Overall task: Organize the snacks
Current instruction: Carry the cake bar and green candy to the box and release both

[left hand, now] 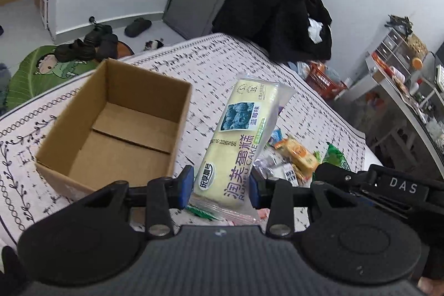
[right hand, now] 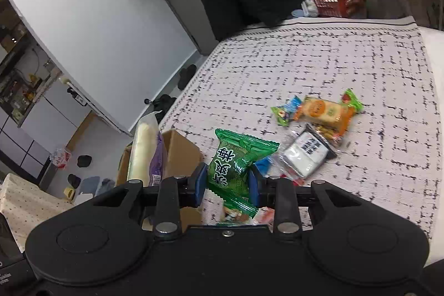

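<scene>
My left gripper (left hand: 221,188) is shut on a long pale-yellow cake packet (left hand: 241,138), held above the patterned cloth just right of an open, empty cardboard box (left hand: 116,129). My right gripper (right hand: 227,182) is shut on a green snack packet (right hand: 236,165), lifted over the cloth. The cake packet (right hand: 144,151) and the box (right hand: 180,154) show at the left in the right wrist view. A pile of loose snacks lies on the cloth: an orange packet (right hand: 323,113), a white packet (right hand: 305,154) and small candies (right hand: 285,110).
The patterned cloth (right hand: 333,60) covers the table. A black coat (left hand: 277,4) hangs at the table's far end. A red basket (right hand: 337,3) stands beyond the far edge. Shelves with clutter (left hand: 402,74) stand to the right. Shoes (left hand: 91,43) lie on the floor.
</scene>
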A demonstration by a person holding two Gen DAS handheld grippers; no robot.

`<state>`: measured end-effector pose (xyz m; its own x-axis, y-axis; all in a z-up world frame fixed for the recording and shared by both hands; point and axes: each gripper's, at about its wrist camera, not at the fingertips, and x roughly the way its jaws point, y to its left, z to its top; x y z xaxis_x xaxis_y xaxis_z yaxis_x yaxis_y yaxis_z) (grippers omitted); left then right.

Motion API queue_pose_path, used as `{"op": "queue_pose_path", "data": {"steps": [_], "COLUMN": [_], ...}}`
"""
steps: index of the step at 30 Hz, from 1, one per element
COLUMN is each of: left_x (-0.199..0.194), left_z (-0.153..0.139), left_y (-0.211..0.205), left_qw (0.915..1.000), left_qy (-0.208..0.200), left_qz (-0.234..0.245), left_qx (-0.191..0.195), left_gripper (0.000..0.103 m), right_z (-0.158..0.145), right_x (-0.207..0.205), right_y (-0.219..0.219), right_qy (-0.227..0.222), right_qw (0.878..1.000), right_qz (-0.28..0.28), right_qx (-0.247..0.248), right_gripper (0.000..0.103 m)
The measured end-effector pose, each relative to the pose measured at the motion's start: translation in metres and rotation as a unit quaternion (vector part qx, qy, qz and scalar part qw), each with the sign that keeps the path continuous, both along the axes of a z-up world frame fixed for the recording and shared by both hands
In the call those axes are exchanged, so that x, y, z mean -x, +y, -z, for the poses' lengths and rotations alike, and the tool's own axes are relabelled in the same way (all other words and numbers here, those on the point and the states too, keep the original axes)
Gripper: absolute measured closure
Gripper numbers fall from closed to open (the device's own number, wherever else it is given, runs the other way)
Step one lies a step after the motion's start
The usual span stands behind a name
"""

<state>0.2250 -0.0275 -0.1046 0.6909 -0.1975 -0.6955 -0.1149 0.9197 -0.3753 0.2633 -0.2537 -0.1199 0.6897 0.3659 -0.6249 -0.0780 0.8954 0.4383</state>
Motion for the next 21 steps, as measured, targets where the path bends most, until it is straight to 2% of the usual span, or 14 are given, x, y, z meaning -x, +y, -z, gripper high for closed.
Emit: {"op": "queue_pose_path", "data": {"steps": [3,10,21], "left_x": [-0.001,0.0,0.003], "left_z": [0.0,0.006,0.015], "left_y": [0.008,0.034,0.068], "left_qw": [0.9999,0.9987,0.9949], "left_qy": [-0.003,0.004,0.013], "left_qz": [-0.01,-0.036,-0.083], "left_qx": [0.003,0.037,0.056], "left_gripper": [0.065,0.066,0.067], "right_z": [-0.002,-0.003,0.002], "right_x": [-0.001,-0.005,-0.01], "right_y": [0.009,0.036,0.076], "right_qy": [-0.005,-0.008,-0.005], "right_qw": [1.0,1.0,0.999], "right_qz": [-0.005,-0.021,-0.043], "right_qx": [-0.004,-0.002,-0.005], "right_gripper": [0.072,0.072,0.072]}}
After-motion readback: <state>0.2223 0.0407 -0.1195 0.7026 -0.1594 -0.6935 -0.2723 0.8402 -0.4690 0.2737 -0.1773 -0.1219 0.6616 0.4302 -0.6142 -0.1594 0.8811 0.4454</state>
